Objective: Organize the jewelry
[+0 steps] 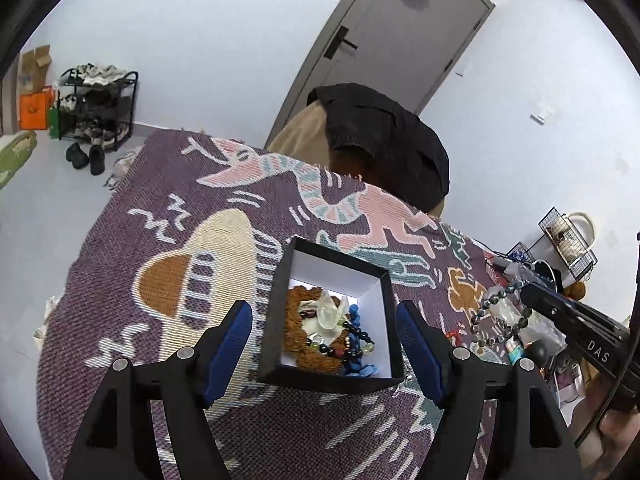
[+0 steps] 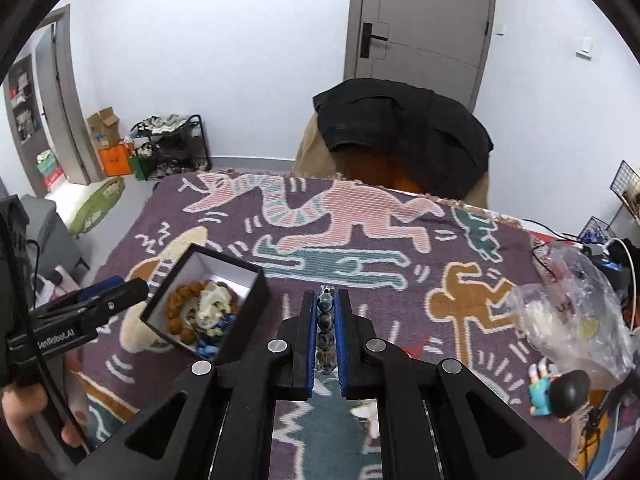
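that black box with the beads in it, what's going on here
A person is sorting jewelry with a gripper in each hand. The right gripper is shut on a grey-green bead bracelet, held in the air to the right of the open black box, not over it yet. The left gripper is open, its fingers on either side of the box. The box sits on the patterned cloth and already holds a brown bead string, dark beads and blue pieces.

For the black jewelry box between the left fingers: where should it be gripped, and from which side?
Grip the black box by its two long outer walls, coming in over the near short edge. The left gripper already straddles it, open, with straight parallel walls facing the pads; the contents sit low inside.
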### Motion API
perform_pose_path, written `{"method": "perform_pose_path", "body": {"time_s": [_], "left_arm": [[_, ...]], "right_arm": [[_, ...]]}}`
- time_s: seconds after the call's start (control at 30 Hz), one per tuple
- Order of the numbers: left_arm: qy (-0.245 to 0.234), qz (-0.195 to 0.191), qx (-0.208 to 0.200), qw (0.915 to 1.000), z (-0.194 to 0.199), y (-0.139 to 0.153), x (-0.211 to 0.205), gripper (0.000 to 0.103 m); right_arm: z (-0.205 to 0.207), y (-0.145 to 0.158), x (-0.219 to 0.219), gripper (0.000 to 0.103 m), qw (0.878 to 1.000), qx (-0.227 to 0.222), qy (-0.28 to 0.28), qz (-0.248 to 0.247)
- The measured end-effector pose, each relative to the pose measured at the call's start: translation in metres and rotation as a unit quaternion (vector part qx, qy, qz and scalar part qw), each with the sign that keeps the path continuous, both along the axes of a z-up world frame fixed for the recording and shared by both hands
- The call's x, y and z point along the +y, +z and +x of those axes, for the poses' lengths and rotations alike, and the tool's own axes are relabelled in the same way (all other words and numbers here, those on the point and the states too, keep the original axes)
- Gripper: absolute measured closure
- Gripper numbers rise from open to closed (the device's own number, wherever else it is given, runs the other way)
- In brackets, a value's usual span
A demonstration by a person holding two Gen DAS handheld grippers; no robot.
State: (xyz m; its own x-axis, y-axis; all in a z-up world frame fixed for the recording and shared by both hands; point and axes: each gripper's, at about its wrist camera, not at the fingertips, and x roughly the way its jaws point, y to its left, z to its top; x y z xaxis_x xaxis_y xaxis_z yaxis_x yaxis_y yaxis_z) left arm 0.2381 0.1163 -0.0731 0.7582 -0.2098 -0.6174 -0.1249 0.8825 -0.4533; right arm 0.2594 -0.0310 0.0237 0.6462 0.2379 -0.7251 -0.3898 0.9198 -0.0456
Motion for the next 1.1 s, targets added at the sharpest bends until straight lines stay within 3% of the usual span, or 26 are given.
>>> {"method": "perform_pose_path", "body": {"time_s": [0.27, 0.47, 0.53, 0.57, 0.6, 0.63, 0.87, 1.1], "left_arm": [[0.005, -0.004, -0.011, 0.9999, -0.011, 0.005, 0.013, 0.028], [0.023, -0.001, -0.009, 0.9997, -0.018, 0.004, 0.031, 0.028], [0.029, -0.002, -0.006, 0.9996, -0.02, 0.002, 0.036, 0.028], [0.031, -0.002, -0.005, 0.9995, -0.021, 0.001, 0.038, 0.028], [0.032, -0.001, -0.004, 0.9995, -0.022, 0.0, 0.039, 0.028], [0.032, -0.001, -0.003, 0.9995, -0.021, -0.001, 0.039, 0.028], [0.009, 0.006, -0.007, 0.9999, -0.013, 0.001, 0.016, 0.028], [-0.036, 0.038, -0.012, 0.9985, -0.008, 0.009, -0.031, 0.028]], "right_arm": [[-0.006, 0.013, 0.043, 0.094, 0.999, -0.008, 0.039, 0.007], [0.001, 0.007, 0.074, 0.094, 0.994, 0.023, 0.086, 0.057], [0.003, 0.001, 0.079, 0.084, 0.995, 0.03, 0.083, 0.049], [0.004, -0.002, 0.078, 0.06, 0.995, 0.034, 0.078, 0.047], [0.004, -0.004, 0.075, 0.041, 0.996, 0.033, 0.072, 0.049], [0.004, -0.006, 0.07, 0.037, 0.996, 0.028, 0.066, 0.052], [0.01, -0.017, 0.016, 0.037, 0.997, 0.047, 0.02, 0.056], [0.009, -0.029, -0.049, 0.037, 0.994, 0.064, -0.029, 0.084]]}}
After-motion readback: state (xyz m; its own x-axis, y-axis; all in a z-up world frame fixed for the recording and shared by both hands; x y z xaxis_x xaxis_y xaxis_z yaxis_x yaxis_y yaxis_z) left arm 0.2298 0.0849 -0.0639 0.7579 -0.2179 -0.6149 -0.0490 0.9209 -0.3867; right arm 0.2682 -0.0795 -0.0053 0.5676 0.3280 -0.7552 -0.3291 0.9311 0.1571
